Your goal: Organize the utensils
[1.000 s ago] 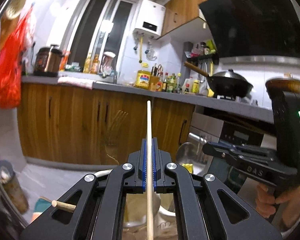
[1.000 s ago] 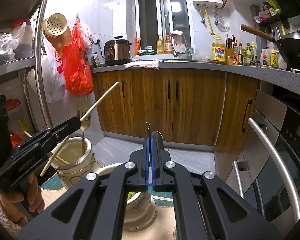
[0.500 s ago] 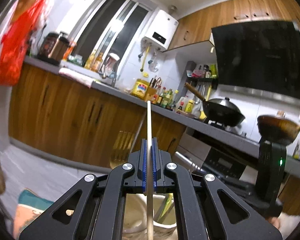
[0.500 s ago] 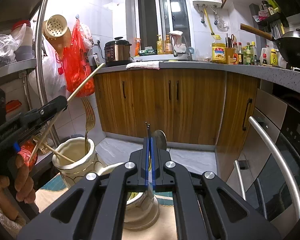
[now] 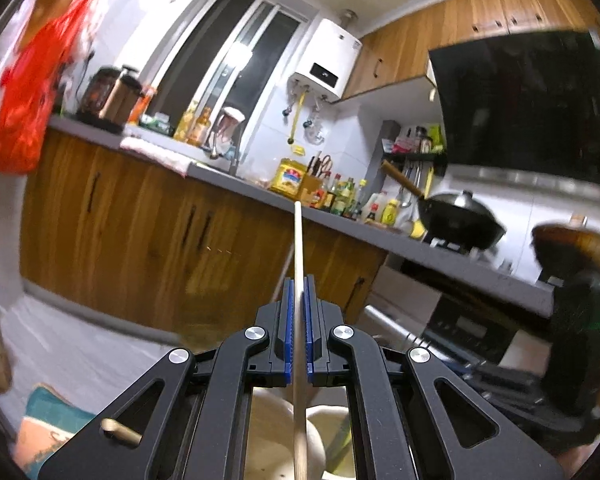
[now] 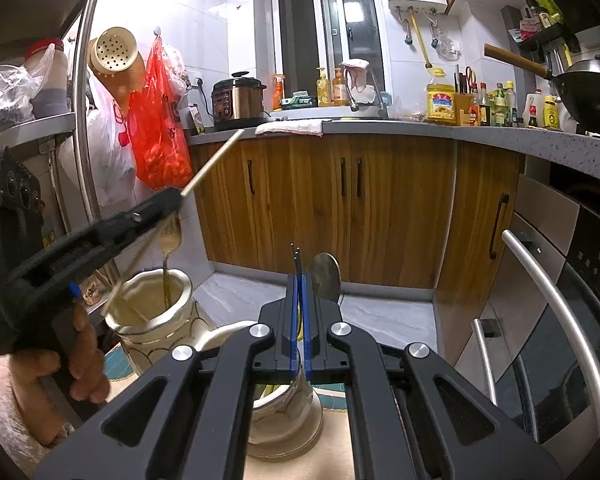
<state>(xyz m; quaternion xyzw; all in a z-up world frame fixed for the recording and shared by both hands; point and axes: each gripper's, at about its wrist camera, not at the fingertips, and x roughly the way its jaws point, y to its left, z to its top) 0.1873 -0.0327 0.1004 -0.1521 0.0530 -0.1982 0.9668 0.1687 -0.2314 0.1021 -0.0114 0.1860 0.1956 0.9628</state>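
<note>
Left tool [image 6: 178, 200] clamped on wooden chopstick [image 5: 298, 264], stick slanting up above cream ceramic jar [image 6: 156, 312]. Gold fork [image 6: 170, 240] stands in that jar. Right tool [image 6: 299, 280] pinched shut on thin dark sticks [image 6: 296, 258], over second jar [image 6: 284, 420] just right of cream jar; metal spoon [image 6: 325, 276] stands there.

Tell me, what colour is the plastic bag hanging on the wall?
Bright red plastic bag, clearest in the right wrist view.
</note>
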